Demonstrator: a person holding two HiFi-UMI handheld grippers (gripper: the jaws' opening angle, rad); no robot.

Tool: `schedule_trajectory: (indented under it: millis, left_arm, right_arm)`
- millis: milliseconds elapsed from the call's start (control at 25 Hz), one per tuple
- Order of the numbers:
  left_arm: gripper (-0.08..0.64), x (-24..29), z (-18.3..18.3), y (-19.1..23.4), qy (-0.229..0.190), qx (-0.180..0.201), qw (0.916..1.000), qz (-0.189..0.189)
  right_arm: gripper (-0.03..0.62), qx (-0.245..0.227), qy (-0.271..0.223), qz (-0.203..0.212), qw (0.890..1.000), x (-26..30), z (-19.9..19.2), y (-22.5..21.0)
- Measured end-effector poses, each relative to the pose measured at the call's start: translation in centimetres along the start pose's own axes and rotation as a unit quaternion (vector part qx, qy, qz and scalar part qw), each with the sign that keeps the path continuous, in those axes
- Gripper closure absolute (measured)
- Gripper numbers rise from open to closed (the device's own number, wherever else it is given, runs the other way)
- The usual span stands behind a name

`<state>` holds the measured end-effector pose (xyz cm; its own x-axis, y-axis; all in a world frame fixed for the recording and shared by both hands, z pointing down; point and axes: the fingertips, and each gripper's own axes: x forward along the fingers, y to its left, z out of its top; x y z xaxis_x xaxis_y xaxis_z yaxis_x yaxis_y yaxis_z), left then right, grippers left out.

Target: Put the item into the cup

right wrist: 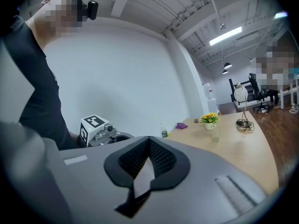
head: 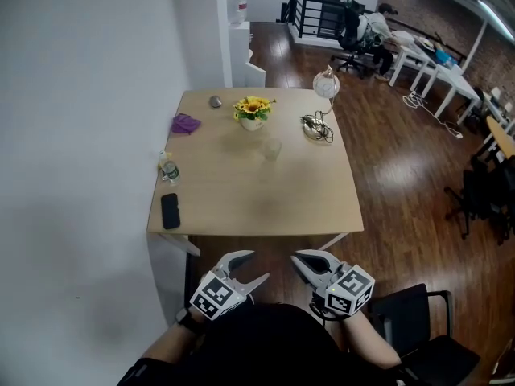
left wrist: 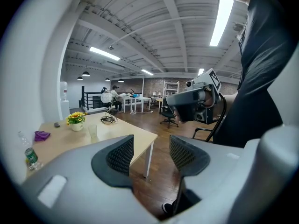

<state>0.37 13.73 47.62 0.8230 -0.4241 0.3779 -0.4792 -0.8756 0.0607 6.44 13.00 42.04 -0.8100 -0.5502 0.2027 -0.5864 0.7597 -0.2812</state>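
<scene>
Wooden table point(head: 265, 199) with cup point(head: 272, 149), flowers point(head: 253, 108), phone point(head: 170, 211)

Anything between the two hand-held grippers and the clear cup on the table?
Nothing visible. Bare wooden table lies between the left hand-held gripper, the right hand-held gripper and the clear cup; the black phone sits aside.

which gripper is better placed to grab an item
Probably left: the left gripper has its jaws apart, the right gripper is shut, and the phone and bottle lie on the table's left.

light: bright, even, ceiling tubes point(left wrist: 223, 20) | shadows: soft | edges: fisheye-warped, dark vignette | focus: sharp
</scene>
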Motion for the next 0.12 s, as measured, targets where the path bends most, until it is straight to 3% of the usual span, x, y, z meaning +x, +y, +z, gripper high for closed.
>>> schedule_trajectory:
  millis: [120]
  left_arm:
    - [0.324,0.29,0.09,-0.32,0.004,0.001,1.0000,0.000]
  right_arm:
    - [0.584,-0.004,-0.004,0.006,1.000,-0.39,0.22,0.13]
